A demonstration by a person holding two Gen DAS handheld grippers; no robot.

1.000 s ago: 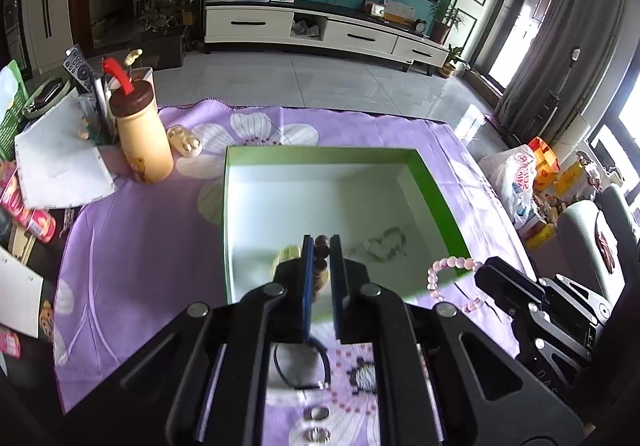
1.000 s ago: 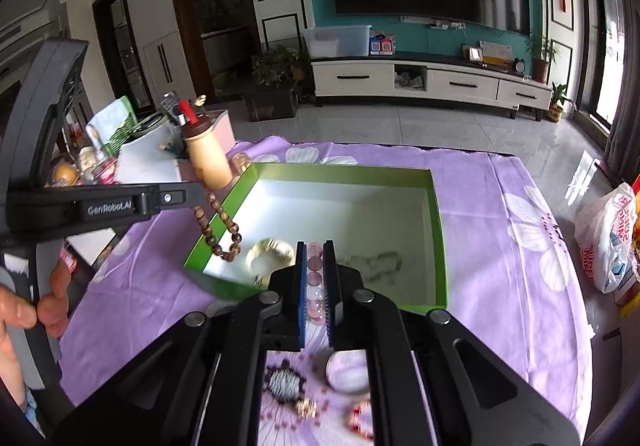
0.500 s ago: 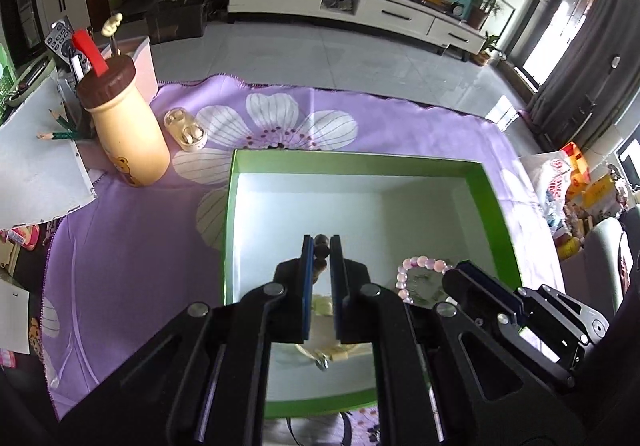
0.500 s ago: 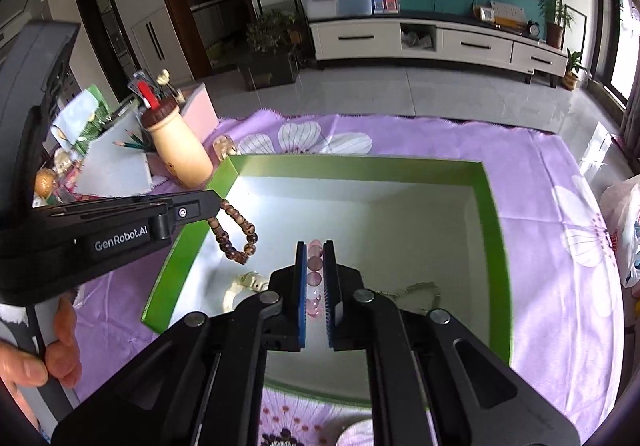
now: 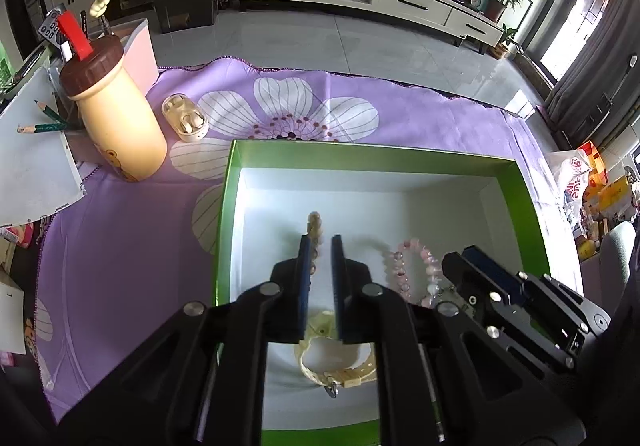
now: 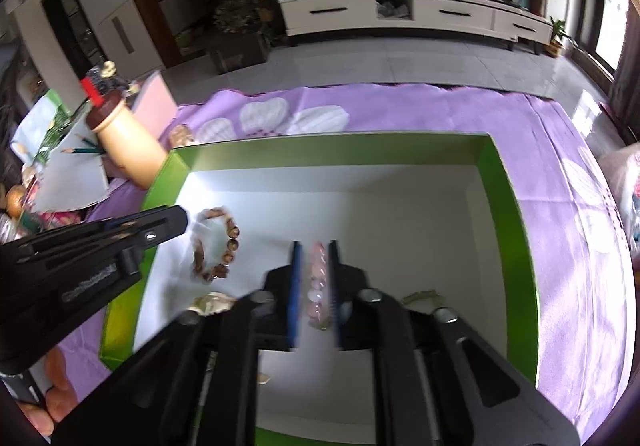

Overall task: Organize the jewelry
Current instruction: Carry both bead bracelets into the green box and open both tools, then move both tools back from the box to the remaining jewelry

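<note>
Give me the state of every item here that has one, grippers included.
green box: open, no lid on it
left gripper: open, jaws just opening
brown bead bracelet: free of the pads, inside the box
right gripper: open, jaws just opening
pink bead bracelet: loose between the right jaws, in the box
cream watch: lying on the box floor
earbud case: open
bottle: upright, cap on

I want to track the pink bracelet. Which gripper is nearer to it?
Right. The right gripper has the pink bracelet between its fingers, over the green box. The left gripper sits off to the side, around the brown bead bracelet.
</note>
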